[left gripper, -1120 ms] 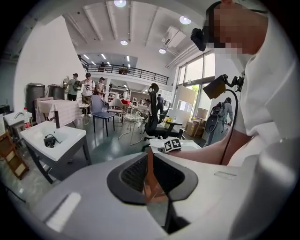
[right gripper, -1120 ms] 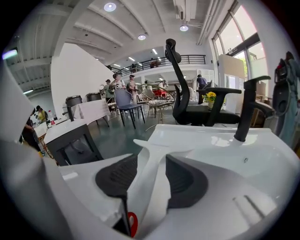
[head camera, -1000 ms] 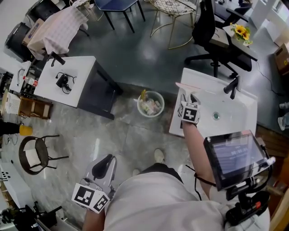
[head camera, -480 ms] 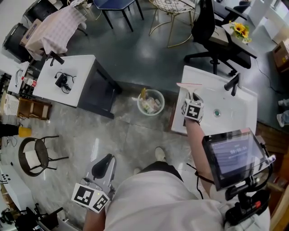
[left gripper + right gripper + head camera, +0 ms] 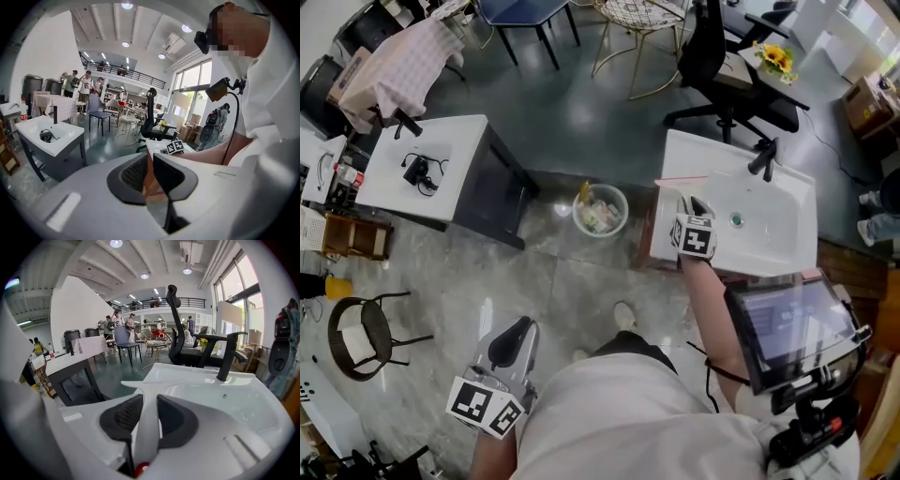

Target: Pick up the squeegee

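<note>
At the white sink [image 5: 787, 239], the right gripper [image 5: 147, 403] has just closed its jaws and now pinches the white handle of the squeegee [image 5: 151, 384], whose blade is over the sink's rim. Low at the person's left side, the left gripper [image 5: 151, 161] has its jaws pressed together on nothing.

So the right gripper [image 5: 149, 399] had just been closing. Its pads [image 5: 123, 417] were wide apart around the squeegee [image 5: 154, 383] handle before, and they ended up pinching it. In the head view that gripper then slid toward 5 o'clock over the sink [image 5: 787, 230] corner, away from the faucet [image 5: 761, 157], and the squeegee came along. The left gripper [image 5: 150, 159] turned a bit too, so the white table [image 5: 68, 136] drifted toward 9 o'clock in its view.
</note>
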